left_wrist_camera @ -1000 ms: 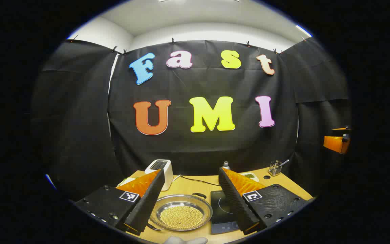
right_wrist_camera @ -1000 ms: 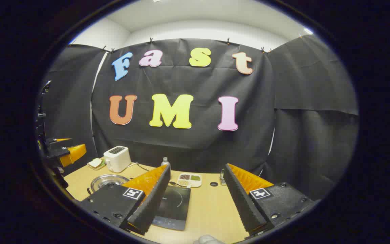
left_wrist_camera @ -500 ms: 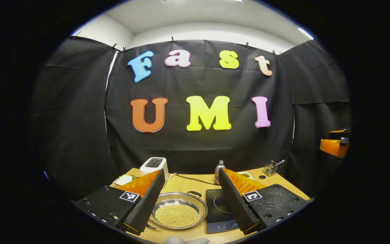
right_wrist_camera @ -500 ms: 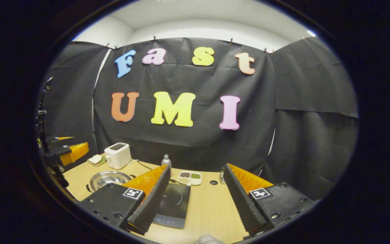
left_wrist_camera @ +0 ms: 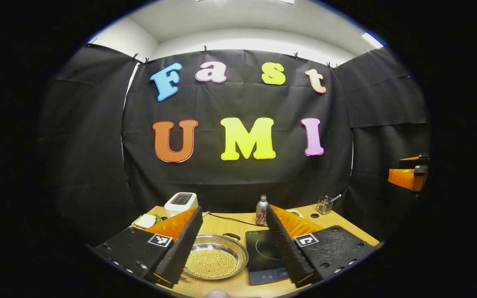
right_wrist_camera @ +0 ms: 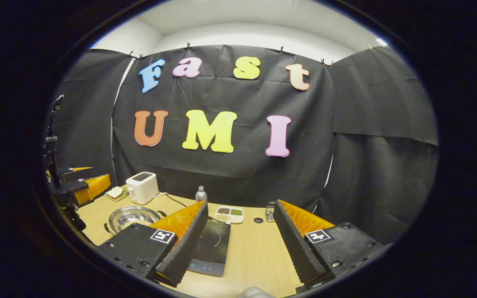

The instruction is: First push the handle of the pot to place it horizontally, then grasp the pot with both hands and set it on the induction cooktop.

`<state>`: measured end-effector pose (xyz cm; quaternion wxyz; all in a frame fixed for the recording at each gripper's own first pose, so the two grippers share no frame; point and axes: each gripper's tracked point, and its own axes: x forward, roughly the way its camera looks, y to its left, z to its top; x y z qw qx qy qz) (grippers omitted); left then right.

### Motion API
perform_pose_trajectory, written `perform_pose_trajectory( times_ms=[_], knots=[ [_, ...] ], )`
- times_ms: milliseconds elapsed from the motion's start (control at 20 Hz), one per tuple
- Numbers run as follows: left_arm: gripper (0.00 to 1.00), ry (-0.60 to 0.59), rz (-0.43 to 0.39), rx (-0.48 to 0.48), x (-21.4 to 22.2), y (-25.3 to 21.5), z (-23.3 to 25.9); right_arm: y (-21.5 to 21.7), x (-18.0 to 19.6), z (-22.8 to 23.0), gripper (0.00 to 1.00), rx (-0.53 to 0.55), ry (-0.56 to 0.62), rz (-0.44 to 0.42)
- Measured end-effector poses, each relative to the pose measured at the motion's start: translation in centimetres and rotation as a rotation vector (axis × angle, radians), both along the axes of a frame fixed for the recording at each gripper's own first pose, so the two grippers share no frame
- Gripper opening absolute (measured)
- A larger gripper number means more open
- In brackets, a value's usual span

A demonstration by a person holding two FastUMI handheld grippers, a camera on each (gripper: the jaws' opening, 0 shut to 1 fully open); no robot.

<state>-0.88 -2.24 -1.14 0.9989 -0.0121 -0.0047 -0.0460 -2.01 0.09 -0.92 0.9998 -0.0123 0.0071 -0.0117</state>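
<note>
Left gripper view: jaws wide apart above pot [left_wrist_camera: 215,256], empty.

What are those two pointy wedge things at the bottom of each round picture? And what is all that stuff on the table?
Those wedges are the fingers of two hand-held grabbers. A person holds one in each hand, and a small camera rides on each. One picture looks out from the left gripper, the other from the right gripper. Both are open and hold nothing. On the wooden table lie a shiny pot with yellow beads in it, a black cooktop beside it, a white toaster, a bottle and a small snack tray.
</note>
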Motion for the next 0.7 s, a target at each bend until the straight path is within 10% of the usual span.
perform_pose_trajectory(
  times_ms=[100,350,450,700],
  knots=[
    [0.76,-0.006,-0.005,0.004,0.0,0.1,0.0,0.2,0.0,0.0,0.99,-0.002,0.001,-0.002],
    [0.59,0.015,-0.096,-0.016,0.4,-1.2,-0.4,0.9,0.0,-0.4,0.97,0.002,0.008,0.0],
    [0.19,0.018,-0.071,-0.011,0.3,-0.3,-0.6,1.1,0.0,-0.6,0.99,0.002,0.012,-0.002],
    [0.01,0.072,-0.088,-0.015,0.8,-0.1,-2.2,1.7,0.0,-1.0,0.97,0.0,0.02,-0.006]
  ],
)
